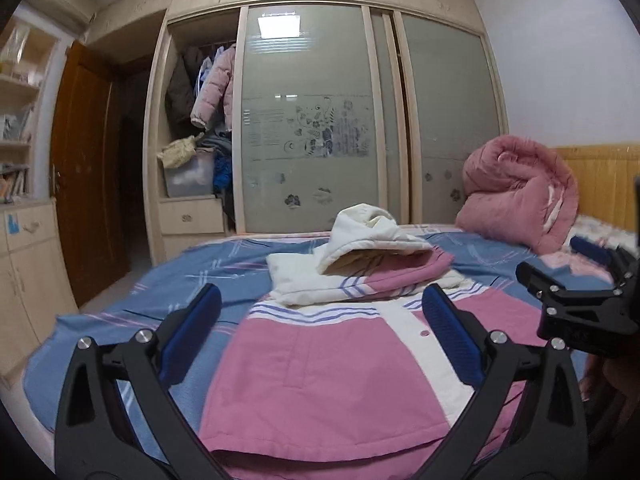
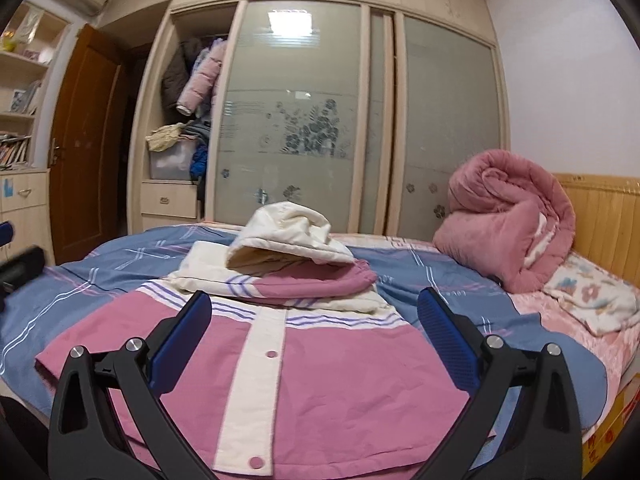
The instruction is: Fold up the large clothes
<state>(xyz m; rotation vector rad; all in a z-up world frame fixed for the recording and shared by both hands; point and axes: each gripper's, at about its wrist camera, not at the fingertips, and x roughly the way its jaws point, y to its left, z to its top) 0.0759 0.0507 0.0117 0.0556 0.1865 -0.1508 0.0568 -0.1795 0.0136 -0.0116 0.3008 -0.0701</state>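
A pink and white hooded jacket point(image 1: 320, 376) lies front-up on the blue bed cover, its sleeves folded in and its white hood point(image 1: 372, 236) standing up at the far end. It also shows in the right wrist view point(image 2: 320, 380) with the hood point(image 2: 288, 236). My left gripper point(image 1: 320, 320) is open and empty, hovering over the jacket's near left part. My right gripper point(image 2: 314, 324) is open and empty over the jacket's near right part; it shows at the right edge of the left wrist view point(image 1: 576, 276).
A rolled pink quilt point(image 2: 508, 224) lies at the bed's far right by the wooden headboard point(image 2: 600, 220). A floral pillow point(image 2: 592, 296) lies beside it. A wardrobe with glass sliding doors point(image 2: 288, 120) stands behind the bed point(image 2: 80, 280). A brown door point(image 2: 80, 144) stands at left.
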